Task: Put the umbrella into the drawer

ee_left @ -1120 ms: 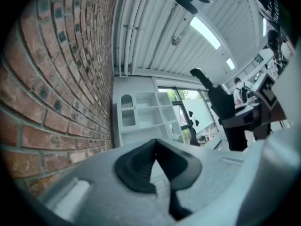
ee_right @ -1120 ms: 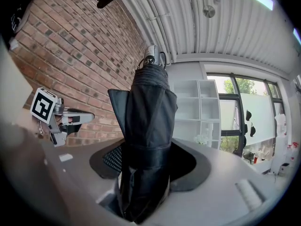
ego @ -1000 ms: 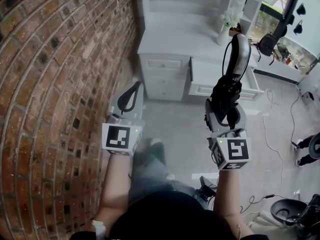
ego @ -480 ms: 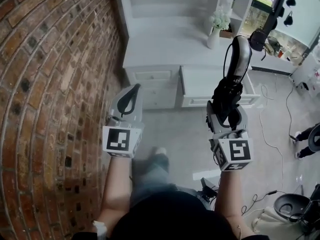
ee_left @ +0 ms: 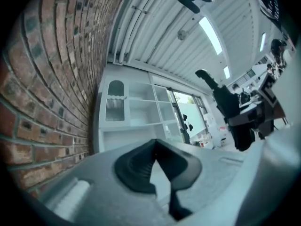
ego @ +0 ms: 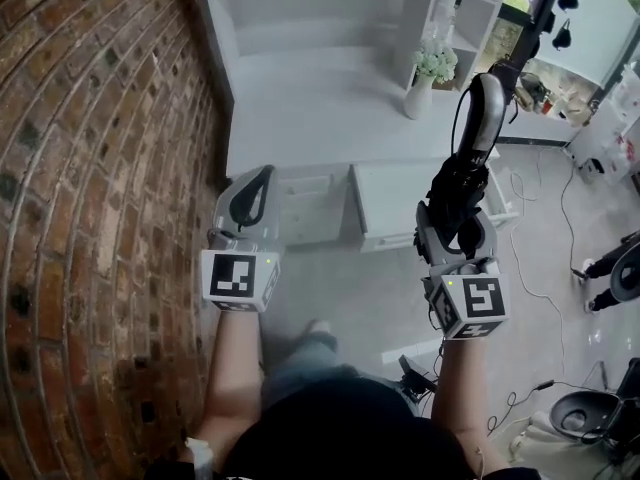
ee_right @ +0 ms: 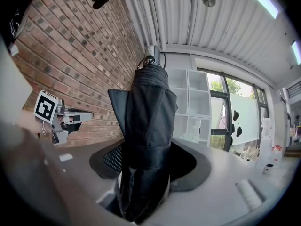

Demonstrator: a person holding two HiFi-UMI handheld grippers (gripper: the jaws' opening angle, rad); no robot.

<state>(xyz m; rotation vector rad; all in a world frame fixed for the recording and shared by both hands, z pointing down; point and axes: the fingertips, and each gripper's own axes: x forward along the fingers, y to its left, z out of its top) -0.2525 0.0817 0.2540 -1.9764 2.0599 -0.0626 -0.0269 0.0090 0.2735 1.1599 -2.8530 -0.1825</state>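
A folded black umbrella (ego: 460, 183) with a grey handle (ego: 482, 108) stands upright in my right gripper (ego: 452, 213), which is shut on its fabric body. In the right gripper view the umbrella (ee_right: 148, 107) fills the space between the jaws of the right gripper (ee_right: 141, 171). My left gripper (ego: 265, 174) is held out beside the brick wall, shut with nothing in it; its pads meet at the tips in the left gripper view (ee_left: 154, 144). Ahead stands a white cabinet (ego: 320, 108) with small drawers (ego: 312, 213) and a wider drawer front (ego: 400, 203) that juts forward.
A brick wall (ego: 90, 168) runs close along the left. A vase of white flowers (ego: 428, 73) sits on the cabinet top, with white shelves (ego: 455, 8) behind. Cables (ego: 540, 288) and a black chair base (ego: 580, 413) lie on the floor at right.
Both grippers have moved forward toward the white cabinet, which now sits nearer and further left in view. The umbrella stays held in the right gripper; the left stays shut.
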